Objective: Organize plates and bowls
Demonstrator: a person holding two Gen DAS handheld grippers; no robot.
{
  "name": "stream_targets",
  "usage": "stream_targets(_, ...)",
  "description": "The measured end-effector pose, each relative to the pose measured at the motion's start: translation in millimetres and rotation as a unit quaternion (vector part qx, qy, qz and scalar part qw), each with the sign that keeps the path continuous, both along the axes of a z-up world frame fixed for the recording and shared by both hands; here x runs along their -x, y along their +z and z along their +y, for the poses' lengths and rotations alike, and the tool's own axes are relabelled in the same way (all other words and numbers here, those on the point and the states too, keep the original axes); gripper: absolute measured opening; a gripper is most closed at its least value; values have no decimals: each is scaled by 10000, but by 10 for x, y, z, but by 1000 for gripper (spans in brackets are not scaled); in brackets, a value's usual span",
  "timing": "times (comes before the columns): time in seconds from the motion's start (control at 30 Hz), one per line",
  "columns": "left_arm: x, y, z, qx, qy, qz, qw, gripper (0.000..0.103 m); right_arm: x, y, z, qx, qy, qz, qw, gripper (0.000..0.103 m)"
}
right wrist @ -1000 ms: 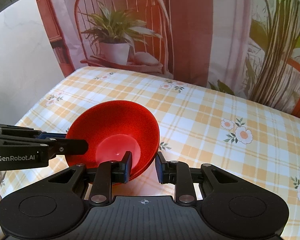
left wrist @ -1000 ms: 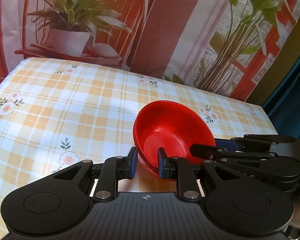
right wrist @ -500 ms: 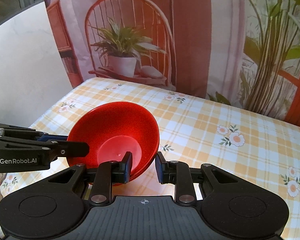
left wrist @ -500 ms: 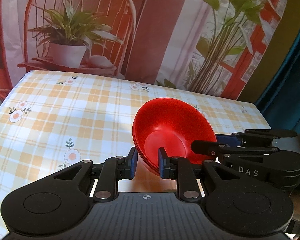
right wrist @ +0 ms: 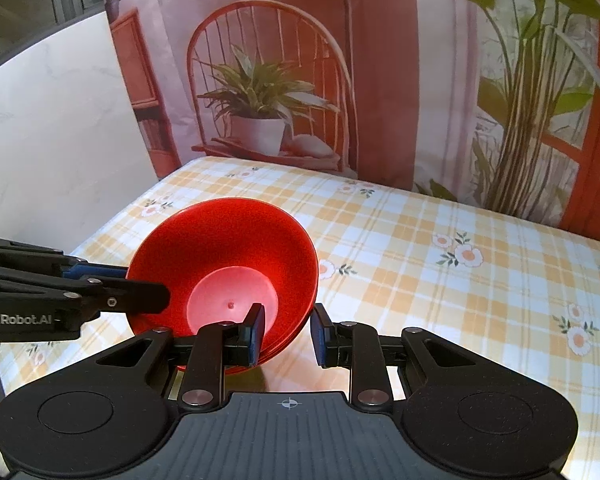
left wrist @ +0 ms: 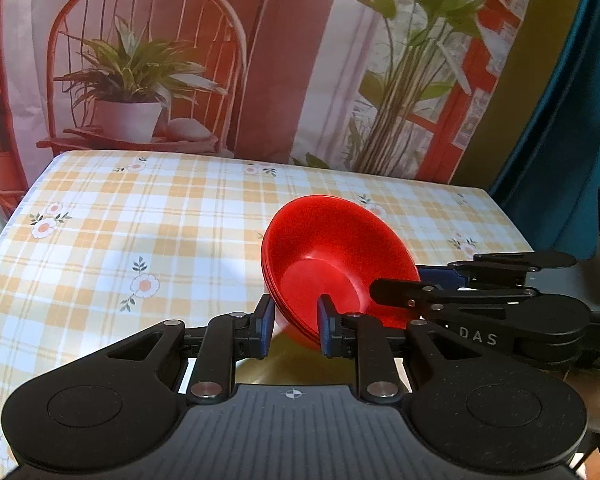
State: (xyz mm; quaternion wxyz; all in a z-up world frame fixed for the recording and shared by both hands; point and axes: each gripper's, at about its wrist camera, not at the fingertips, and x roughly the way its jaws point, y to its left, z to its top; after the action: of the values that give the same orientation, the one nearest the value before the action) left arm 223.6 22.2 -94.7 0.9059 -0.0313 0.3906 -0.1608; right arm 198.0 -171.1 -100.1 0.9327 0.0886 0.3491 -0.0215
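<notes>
Seemingly for balance, the left wrist view shows the left gripper (left wrist: 292, 326) clamping the red bowl stack (left wrist: 336, 264) by its seven-o'clock rim, tilted above the checked tablecloth (left wrist: 140, 216). Right wrist view: the right gripper (right wrist: 288, 334) pinches the stack's five-o'clock rim, sharing the load.

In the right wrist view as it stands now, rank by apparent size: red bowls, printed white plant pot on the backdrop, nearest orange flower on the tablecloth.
1. red bowls, clearly largest, though they sit close to the camera.
2. white plant pot, printed on the backdrop.
3. orange flower, smallest.
</notes>
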Motion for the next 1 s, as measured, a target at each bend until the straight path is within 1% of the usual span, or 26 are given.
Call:
stream_targets(0.4, 333, -72, 67, 45, -58, 79, 9999, 25, 288, -78, 194, -27, 16, 49, 10000, 24)
stream_targets(0.57, 431, -149, 149, 175, -7, 167, 9997, 25, 347, -128, 292, -17, 64, 116, 9999, 24)
stream_targets(0.8, 511, -264, 225, 218, 19, 316, 9993, 25, 384, -243, 399, -11, 85, 268, 9996, 24)
stream_targets(1.0, 488, -345, 238, 200, 54, 409, 9989, 25, 368, -311, 434, 24, 60, 345, 9994, 24)
